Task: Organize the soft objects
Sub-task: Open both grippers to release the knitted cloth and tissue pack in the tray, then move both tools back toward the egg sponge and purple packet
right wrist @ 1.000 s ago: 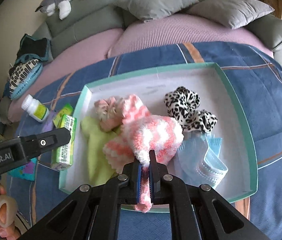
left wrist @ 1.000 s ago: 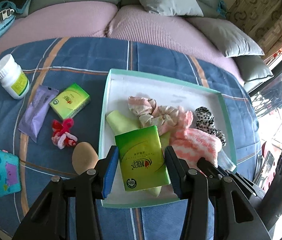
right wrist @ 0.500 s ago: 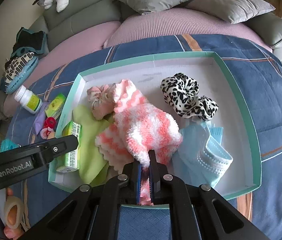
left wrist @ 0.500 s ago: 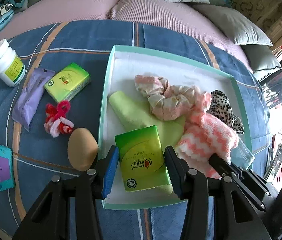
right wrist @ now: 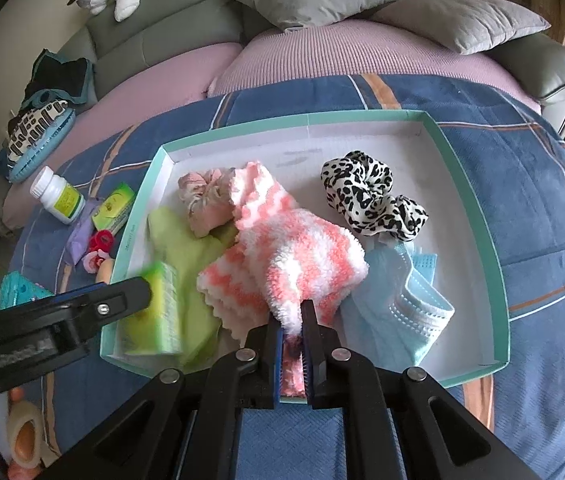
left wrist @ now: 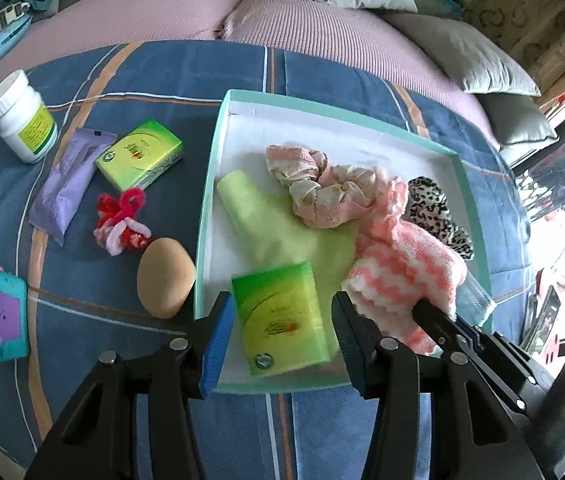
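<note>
Over the tray (left wrist: 467, 184), opening left gripper (left wrist: 280, 322) around tissue pack (left wrist: 278, 316).

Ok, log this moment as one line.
left claw: opening, tissue pack between pads, over tray | right claw: opening, pink-white sock between pads

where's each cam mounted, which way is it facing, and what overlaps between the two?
Left wrist: on the left gripper, looking steeply down at the tray's near-left corner and a tissue pack between its opening jaws; right gripper's tip at right.
Right wrist: on the right gripper, looking steeply down at the tray's near edge, jaws opening around a pink sock; left gripper enters at left.
Shared: tray, sock, pack, leopard scrunchie, bottle.
</note>
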The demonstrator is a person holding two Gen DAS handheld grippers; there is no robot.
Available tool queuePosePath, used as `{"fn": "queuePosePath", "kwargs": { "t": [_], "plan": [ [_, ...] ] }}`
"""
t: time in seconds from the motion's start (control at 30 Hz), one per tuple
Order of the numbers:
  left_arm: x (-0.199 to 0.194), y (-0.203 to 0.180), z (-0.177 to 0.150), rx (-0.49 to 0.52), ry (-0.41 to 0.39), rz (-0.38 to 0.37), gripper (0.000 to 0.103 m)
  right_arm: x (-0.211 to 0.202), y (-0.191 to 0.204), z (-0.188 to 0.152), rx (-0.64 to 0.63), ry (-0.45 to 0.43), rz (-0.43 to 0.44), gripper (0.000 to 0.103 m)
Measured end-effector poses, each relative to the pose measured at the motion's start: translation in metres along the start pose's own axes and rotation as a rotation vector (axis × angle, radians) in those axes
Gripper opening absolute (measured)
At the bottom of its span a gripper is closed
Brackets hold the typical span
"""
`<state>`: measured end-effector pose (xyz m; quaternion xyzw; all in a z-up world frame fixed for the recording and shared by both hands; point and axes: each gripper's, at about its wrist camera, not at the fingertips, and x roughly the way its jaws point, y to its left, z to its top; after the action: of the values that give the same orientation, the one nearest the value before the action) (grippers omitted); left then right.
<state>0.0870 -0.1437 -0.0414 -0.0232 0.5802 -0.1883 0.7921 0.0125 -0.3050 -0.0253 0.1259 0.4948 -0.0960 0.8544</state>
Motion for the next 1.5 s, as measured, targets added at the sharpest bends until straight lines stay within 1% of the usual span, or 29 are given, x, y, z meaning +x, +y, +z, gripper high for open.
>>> {"fn": "queuePosePath", "kwargs": {
  "t": [0.03, 0.2, 0.33, 0.43, 0.5, 0.57, 0.6, 0.7, 0.73, 0.8, 0.83, 0.97, 1.0, 1.07, 1.17, 1.2, 1.23, 1.27, 1.5],
  "plan": [
    [-0.004, 0.001, -0.001, -0.005, -0.006, -0.004, 0.058, -0.001, 0.000, 0.000, -0.002, -0.001, -0.002, 0.010],
    [-0.022, 0.003, -0.005, -0.007, -0.049, 0.000, 0.058, -0.004, 0.003, 0.000, -0.016, -0.002, -0.016, 0.011],
    [-0.034, 0.005, -0.008, 0.004, -0.088, 0.036, 0.059, -0.007, 0.006, 0.000, -0.024, -0.009, -0.021, 0.012],
    [-0.044, 0.011, -0.011, -0.006, -0.110, 0.056, 0.059, -0.010, 0.007, -0.001, -0.027, -0.014, -0.030, 0.012],
    [-0.047, 0.016, -0.012, -0.015, -0.119, 0.073, 0.060, -0.011, 0.007, -0.001, -0.026, -0.016, -0.035, 0.021],
    [-0.051, 0.020, -0.013, -0.018, -0.130, 0.089, 0.068, -0.012, 0.008, -0.002, -0.024, -0.021, -0.040, 0.027],
    [-0.052, 0.021, -0.014, -0.020, -0.136, 0.094, 0.077, -0.014, 0.009, -0.002, -0.025, -0.025, -0.044, 0.028],
    [-0.057, 0.026, -0.015, -0.026, -0.151, 0.104, 0.078, -0.015, 0.011, -0.001, -0.033, -0.025, -0.046, 0.028],
    [-0.057, 0.027, -0.015, -0.026, -0.152, 0.106, 0.078, -0.016, 0.012, -0.002, -0.038, -0.027, -0.047, 0.030],
    [-0.058, 0.029, -0.016, -0.029, -0.152, 0.117, 0.081, -0.018, 0.014, -0.002, -0.044, -0.032, -0.054, 0.052],
    [-0.058, 0.031, -0.017, -0.029, -0.152, 0.119, 0.082, -0.019, 0.015, -0.002, -0.046, -0.035, -0.056, 0.054],
    [-0.060, 0.038, -0.020, -0.050, -0.154, 0.117, 0.085, -0.023, 0.017, -0.003, -0.054, -0.042, -0.062, 0.055],
    [-0.061, 0.039, -0.020, -0.052, -0.157, 0.119, 0.087, -0.023, 0.018, -0.003, -0.055, -0.043, -0.065, 0.058],
    [-0.064, 0.041, -0.021, -0.053, -0.169, 0.132, 0.087, -0.025, 0.020, -0.003, -0.059, -0.046, -0.067, 0.065],
    [-0.067, 0.045, -0.022, -0.058, -0.180, 0.135, 0.088, -0.029, 0.024, -0.003, -0.067, -0.053, -0.072, 0.071],
    [-0.068, 0.046, -0.022, -0.060, -0.184, 0.136, 0.091, -0.030, 0.025, -0.003, -0.070, -0.055, -0.074, 0.073],
    [-0.069, 0.047, -0.023, -0.061, -0.185, 0.137, 0.097, -0.031, 0.026, -0.003, -0.072, -0.060, -0.077, 0.078],
    [-0.071, 0.048, -0.023, -0.062, -0.192, 0.141, 0.098, -0.032, 0.027, -0.003, -0.073, -0.063, -0.078, 0.080],
    [-0.081, 0.061, -0.024, -0.080, -0.225, 0.165, 0.099, -0.039, 0.039, -0.003, -0.097, -0.081, -0.089, 0.086]
  ]
}}
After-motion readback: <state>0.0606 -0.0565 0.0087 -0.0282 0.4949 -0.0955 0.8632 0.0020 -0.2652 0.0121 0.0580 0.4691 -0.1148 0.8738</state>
